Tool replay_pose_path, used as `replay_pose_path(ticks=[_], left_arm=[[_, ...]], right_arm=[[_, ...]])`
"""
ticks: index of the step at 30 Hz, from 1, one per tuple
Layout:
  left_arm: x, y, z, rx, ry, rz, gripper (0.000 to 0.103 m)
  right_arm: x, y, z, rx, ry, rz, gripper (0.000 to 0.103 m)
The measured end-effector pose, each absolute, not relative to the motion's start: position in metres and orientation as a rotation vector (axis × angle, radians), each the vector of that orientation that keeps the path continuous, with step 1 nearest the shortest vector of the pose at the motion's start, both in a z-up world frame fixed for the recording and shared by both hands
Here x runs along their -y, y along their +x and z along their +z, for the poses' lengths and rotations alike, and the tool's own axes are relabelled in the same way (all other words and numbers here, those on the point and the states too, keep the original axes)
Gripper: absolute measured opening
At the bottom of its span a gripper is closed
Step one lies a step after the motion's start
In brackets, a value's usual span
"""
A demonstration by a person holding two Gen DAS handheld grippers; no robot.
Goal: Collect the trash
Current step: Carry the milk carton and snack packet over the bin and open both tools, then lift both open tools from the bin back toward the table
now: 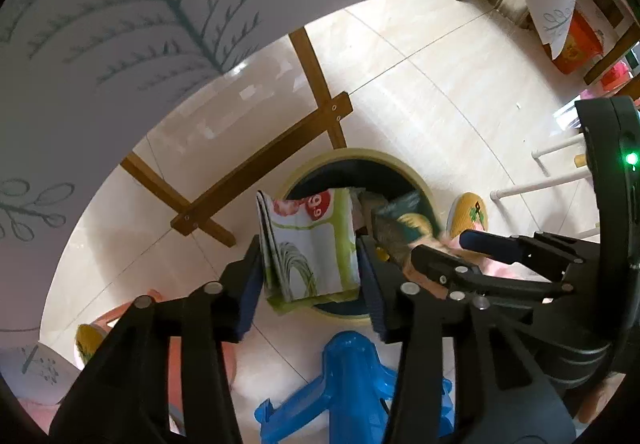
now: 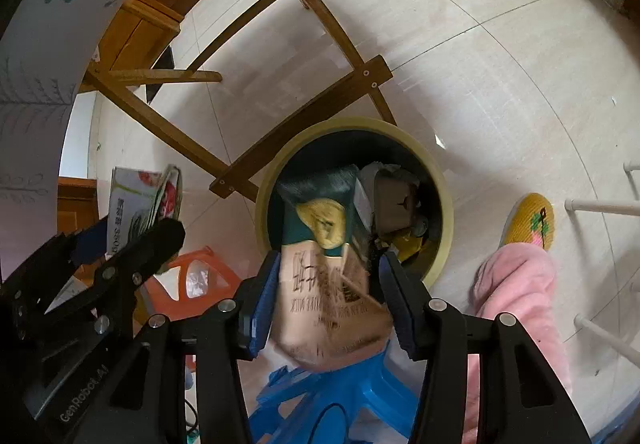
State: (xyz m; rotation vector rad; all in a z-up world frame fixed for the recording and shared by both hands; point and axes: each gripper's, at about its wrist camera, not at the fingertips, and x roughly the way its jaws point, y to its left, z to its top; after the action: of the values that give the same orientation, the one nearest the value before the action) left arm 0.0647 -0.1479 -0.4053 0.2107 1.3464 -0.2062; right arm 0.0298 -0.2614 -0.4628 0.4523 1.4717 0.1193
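Note:
A round bin with a pale yellow rim (image 1: pixel 360 153) (image 2: pixel 352 123) stands on the tiled floor and holds several pieces of trash. My left gripper (image 1: pixel 309 272) (image 2: pixel 128 240) hangs over its near edge. A flat white and green packet (image 1: pixel 312 244) (image 2: pixel 132 195) with a red label stands loose between its parted jaws. My right gripper (image 2: pixel 328 284) (image 1: pixel 460 250) points down at the bin's mouth. Between its blue pads (image 2: pixel 264 292) is a beige and teal carton (image 2: pixel 324 284), blurred as if it is slipping down while the fingers are sharp.
A wooden table frame (image 2: pixel 304 111) crosses the floor just behind the bin, under a leaf-print cloth (image 1: pixel 120 23). A blue plastic stool (image 1: pixel 352 384) and an orange one (image 2: pixel 200 276) sit below the grippers. A person's pink trouser leg (image 2: pixel 516 284) and yellow slipper (image 2: pixel 532 219) are at the right, beside white rails (image 2: pixel 600 207).

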Motion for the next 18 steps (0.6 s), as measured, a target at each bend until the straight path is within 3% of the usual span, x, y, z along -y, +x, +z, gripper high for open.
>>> replay_pose_path(ticks=[7, 18], left_arm=[[0.136, 0.069, -0.409, -1.373, 0.161, -0.185, 0.053], [0.134, 0.067, -0.405, -1.365, 0.16, -0.185, 0.054]], right_arm=[[0.266, 0.03, -0.47, -1.459, 0.49, 0.11, 0.063], [0.264, 0.03, -0.463, -1.419, 0.467, 0.113, 0.063]])
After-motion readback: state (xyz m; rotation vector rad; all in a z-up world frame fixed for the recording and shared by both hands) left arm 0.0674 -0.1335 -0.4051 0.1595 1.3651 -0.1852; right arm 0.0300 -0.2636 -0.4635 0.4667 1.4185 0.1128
